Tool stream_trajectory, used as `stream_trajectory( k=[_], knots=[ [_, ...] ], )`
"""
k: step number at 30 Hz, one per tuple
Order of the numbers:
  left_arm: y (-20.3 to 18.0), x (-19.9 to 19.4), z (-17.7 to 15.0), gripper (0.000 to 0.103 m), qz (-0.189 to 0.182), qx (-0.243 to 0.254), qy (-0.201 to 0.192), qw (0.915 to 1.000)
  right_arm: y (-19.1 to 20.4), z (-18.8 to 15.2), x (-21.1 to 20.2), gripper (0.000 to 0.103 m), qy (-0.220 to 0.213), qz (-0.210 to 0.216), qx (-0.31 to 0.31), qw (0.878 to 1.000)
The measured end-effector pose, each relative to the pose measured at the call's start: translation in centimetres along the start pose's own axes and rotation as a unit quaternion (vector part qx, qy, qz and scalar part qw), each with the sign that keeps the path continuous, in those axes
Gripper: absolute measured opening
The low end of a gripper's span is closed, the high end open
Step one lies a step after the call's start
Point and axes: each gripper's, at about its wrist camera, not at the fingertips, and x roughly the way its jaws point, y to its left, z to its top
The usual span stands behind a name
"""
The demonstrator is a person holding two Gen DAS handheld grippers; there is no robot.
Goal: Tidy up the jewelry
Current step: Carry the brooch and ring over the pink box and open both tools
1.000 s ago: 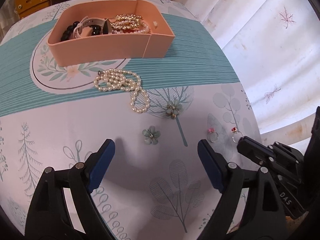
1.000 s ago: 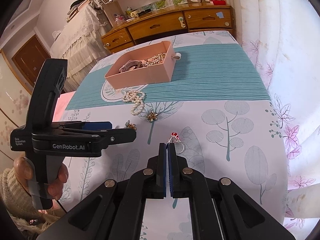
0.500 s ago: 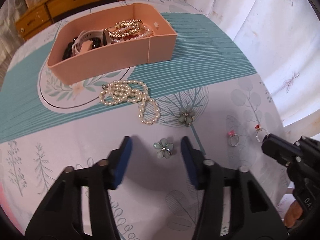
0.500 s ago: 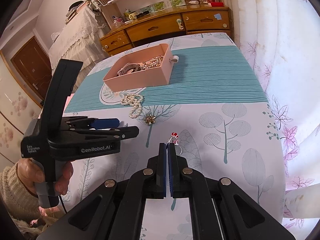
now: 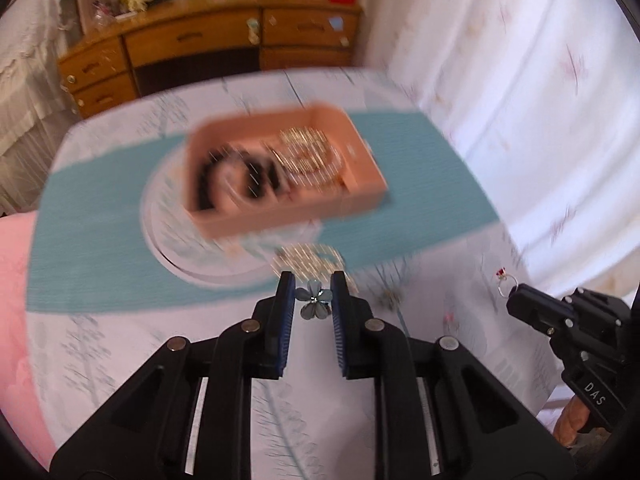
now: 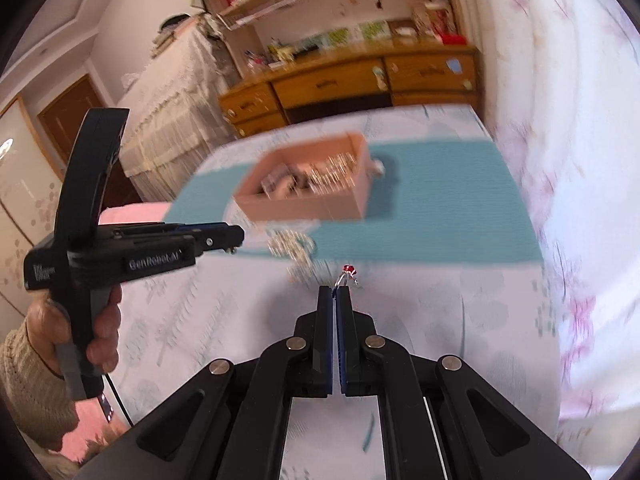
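Glassy five-petalled flower brooch (image 5: 315, 303)

1. The left gripper (image 5: 313, 294) has matte black plastic arms that fork into 2 fingers, each lined with a ribbed blue pad (image 5: 285, 312).
2. Round silver screws (image 5: 251, 325) sit at its arm pivots, 4 in view, toward 6 o'clock from the pads.
3. The right gripper (image 6: 335, 289) matches it: black arms, blue pads, 4 silver screws.
4. From the right wrist view, the left gripper's black side housing carries white lettering "GenRobot.AI" (image 6: 155, 261), with smaller unreadable print at 9 o'clock from it.
5. A black cable (image 6: 116, 398) hangs below its grey handle.
6. The hand (image 6: 102, 330) on that handle wears a beige knitted sleeve (image 6: 30, 384).
7. From the left wrist view, the right gripper's black body is marked "DAS" (image 5: 595, 393).
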Motion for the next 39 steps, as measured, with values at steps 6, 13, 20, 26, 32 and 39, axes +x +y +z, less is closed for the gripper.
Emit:
stream_trajectory(
  k=[6, 13, 20, 26, 32, 39],
  knots=[
    [3.6, -2.5, 5.5, 0.015, 0.003, -0.025, -0.030, 0.9992, 1.5, 6.8, 0.3, 0.002, -0.038, 0.038, -0.009, 0.999],
    [6.9, 0.1, 11.5, 0.015, -0.001, -0.054, -0.014, 0.9985, 2.3, 14.6, 4.4, 0.002, -0.027, 0.080, 0.017, 0.996],
    [8.7, 6.5, 14.4, 0.016, 0.013, -0.069, 0.032, 0.9970, 2.5, 19.4, 13.4, 0.002, 0.035, 0.067, 0.035, 0.997],
    [9.0, 10.2, 14.0, 0.016, 0.031, -0.067, 0.061, 0.9954, 1.5, 20.3, 21.6, 0.002, 0.090, 0.060, 0.072, 0.992],
    [9.1, 11.8, 13.6, 0.016, 0.038, -0.061, 0.080, 0.9942, 0.6, 21.2, 26.0, 0.002, 0.107, 0.089, 0.123, 0.983],
    [9.7, 11.7, 13.4, 0.028, 0.041, -0.072, 0.096, 0.9919, 1.1, 21.7, 27.6, 0.022, 0.130, 0.093, 0.136, 0.978]
  ],
)
